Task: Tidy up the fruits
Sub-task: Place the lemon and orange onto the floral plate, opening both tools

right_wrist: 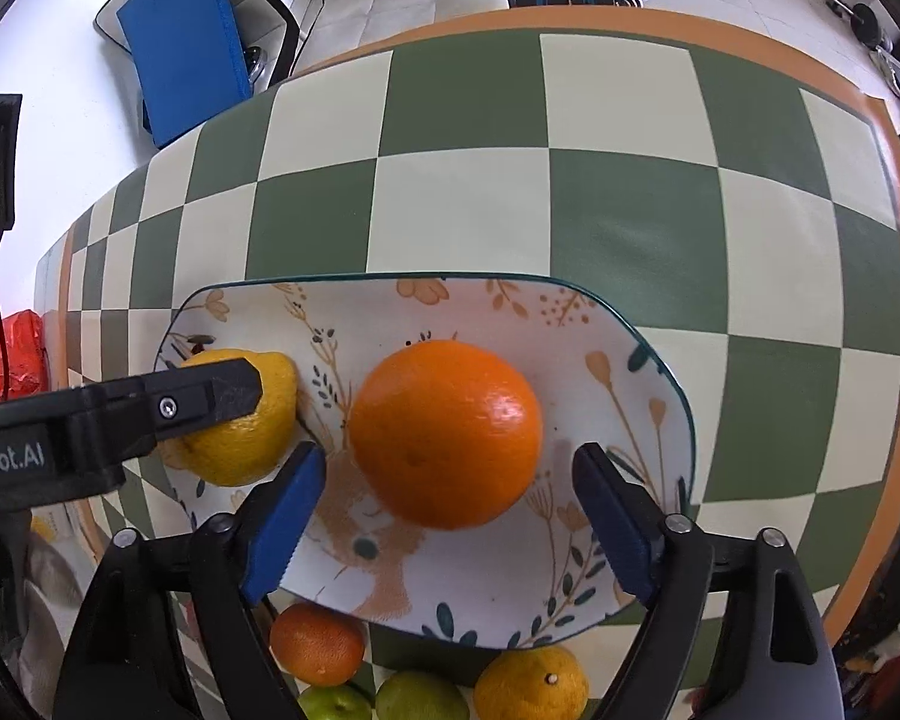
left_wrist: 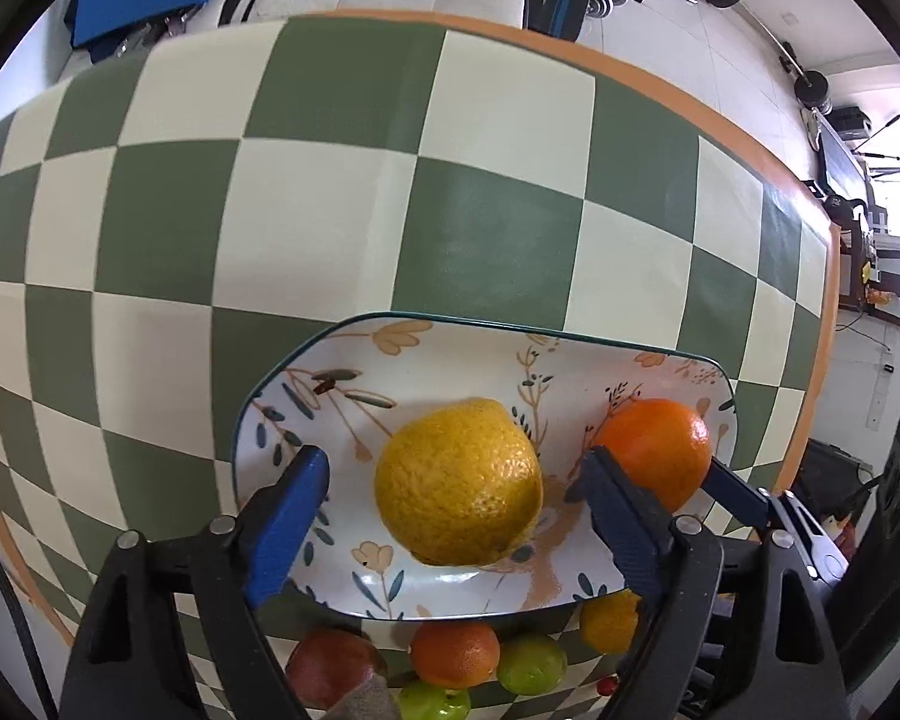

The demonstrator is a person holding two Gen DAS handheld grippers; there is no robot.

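Currently: Both Grippers Spread Over Fruit on the Plate — Risk Review

**Tool state.** Your left gripper is spread wide, with the yellow citrus lying between its blue fingers and no pad visibly touching the peel. Your right gripper is likewise spread, with the orange centred between its fingers; a gap shows on each side of it. Neither tool is pinching anything.

**Location of the fruit.** Both pieces rest on the floral plate, directly ahead of each tool. Below and behind the fingertips, off the plate's near rim, lie the loose fruits: a small orange, green fruits, a second yellow-orange fruit and a reddish one.

**Hazards, as judged from this position.**

1. Rolling. Both fruits are round and sit on a shallow glazed surface. If you nudge one with a finger while moving off, it will probably roll toward the rim or into its neighbour.
2. Tool collision. The left gripper's outer finger stands just beside the right gripper's working space, and its black arm overlaps the yellow citrus in the right wrist view. Moving both tools together may clash them.
3. Plate shift. Pressing a fingertip on the plate may slide it across the checked tablecloth into the loose fruits.
4. Blind retreat. The loose fruits sit under the tool bodies; pulling back low may scatter them.
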